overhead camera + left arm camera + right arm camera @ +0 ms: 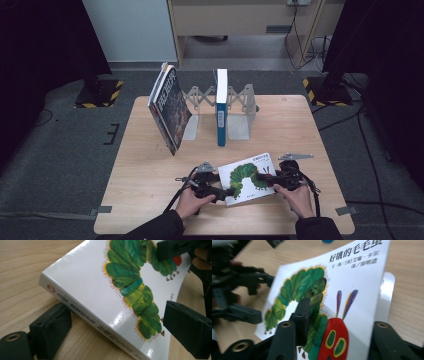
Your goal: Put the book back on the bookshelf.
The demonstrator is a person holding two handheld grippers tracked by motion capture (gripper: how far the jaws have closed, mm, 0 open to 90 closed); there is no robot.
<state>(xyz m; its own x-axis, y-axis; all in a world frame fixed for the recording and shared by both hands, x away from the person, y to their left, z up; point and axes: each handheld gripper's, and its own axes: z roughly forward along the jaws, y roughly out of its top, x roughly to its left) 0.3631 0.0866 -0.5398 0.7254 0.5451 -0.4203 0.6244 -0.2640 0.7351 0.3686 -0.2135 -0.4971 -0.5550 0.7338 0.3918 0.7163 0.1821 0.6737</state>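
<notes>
Looks like shelving work, about two thirds done. Already up at the far side of the bench (150, 165): a dark book (170, 107), leaning against the left end of the folding rack (200, 95), and a blue book (221, 107), upright in the rack's middle slot. Still to shelve: the caterpillar book (247, 177), lying flat near the front edge between both hands, cover up, with its free edge bowed up off the page below.

Left tongs (226, 192) spread wide astride the book's spine corner, one jaw low on the bench beside the spine and the other out over the cover. No squeeze to be seen there, so taken as released. Right tongs (267, 179) at the opposite edge, one jaw lying on the cover by the caterpillar's head and the other off past the edge. Jaws partly apart; cannot tell whether pinching the cover or merely resting on it.

Left to do, by this reading: get a firm hold, raise the book on end, carry it back and slide it in beside the blue one.

Bench of pale wood, otherwise bare. Grey floor (70, 150) all round, with dark curtains at both sides. Two stand bases (100, 95) with yellow-and-black stripes just behind the bench corners. Wooden cabinet (240, 20) and white panel (130, 30) at the back, and cables (300, 45) trailing down on the right.
</notes>
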